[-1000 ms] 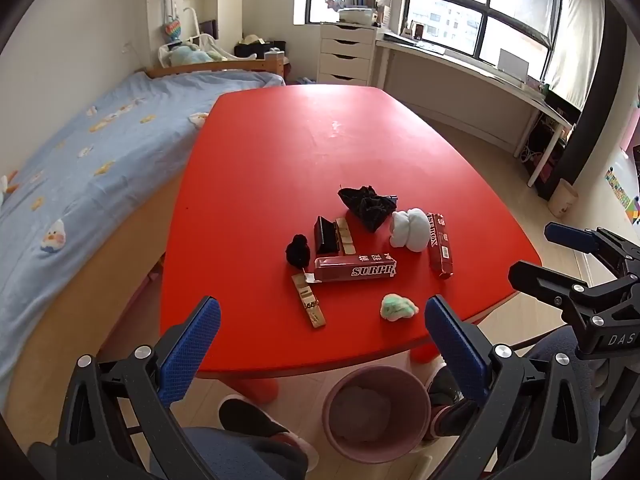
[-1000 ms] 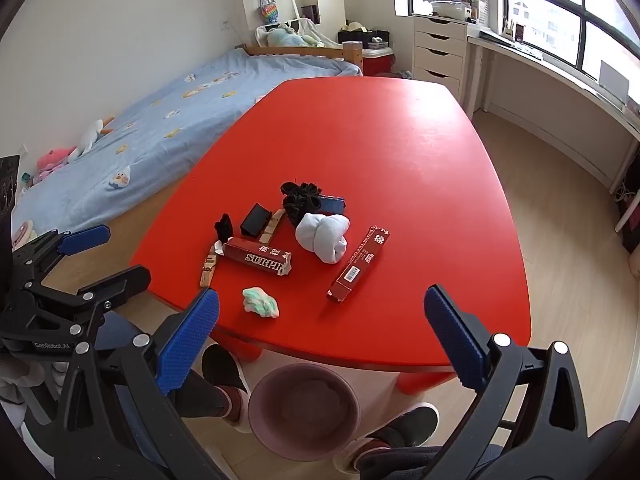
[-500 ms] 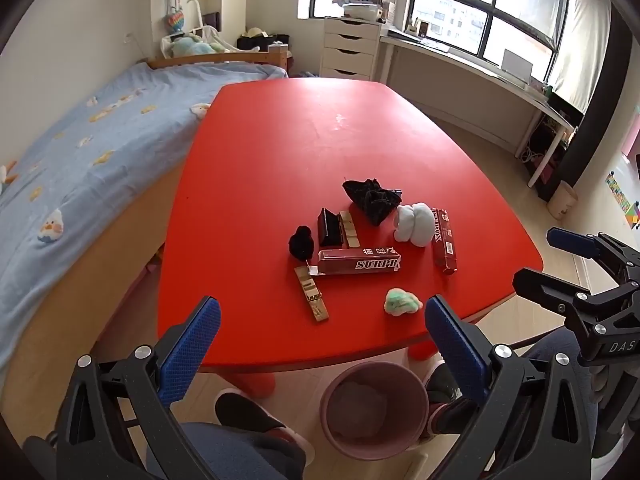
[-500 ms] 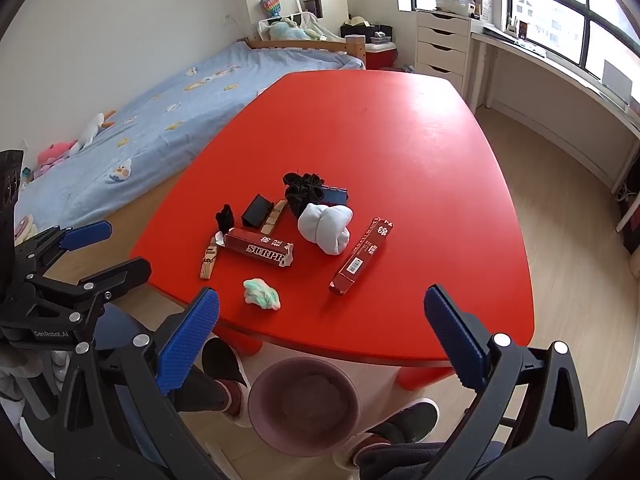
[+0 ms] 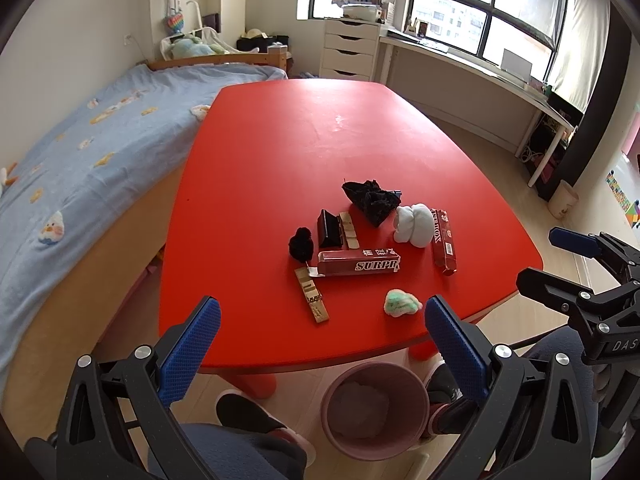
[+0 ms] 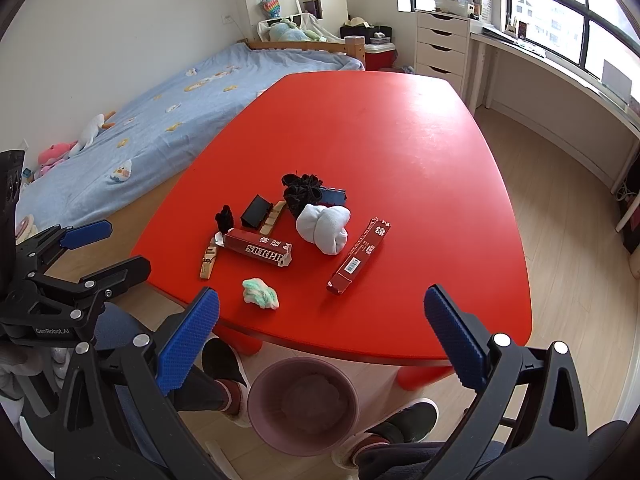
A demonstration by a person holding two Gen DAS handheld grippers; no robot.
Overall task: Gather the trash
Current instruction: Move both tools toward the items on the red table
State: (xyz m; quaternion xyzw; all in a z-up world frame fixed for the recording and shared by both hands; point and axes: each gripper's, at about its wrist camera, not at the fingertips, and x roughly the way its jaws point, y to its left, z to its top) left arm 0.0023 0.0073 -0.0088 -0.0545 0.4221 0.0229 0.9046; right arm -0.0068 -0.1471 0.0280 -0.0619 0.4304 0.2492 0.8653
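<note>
Above the near table edge we hold the left gripper and right gripper spread wide, empty; the trash lies clustered on the red table, pink bin below.

The counter is smooth, faintly glossy red plastic, the "SURPR" box shiny printed cardboard, the white bundle soft matt cloth, the bed cover fleecy fabric.

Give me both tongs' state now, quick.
Left tongs: open, empty, short of the red table.
Right tongs: open, empty.
</note>
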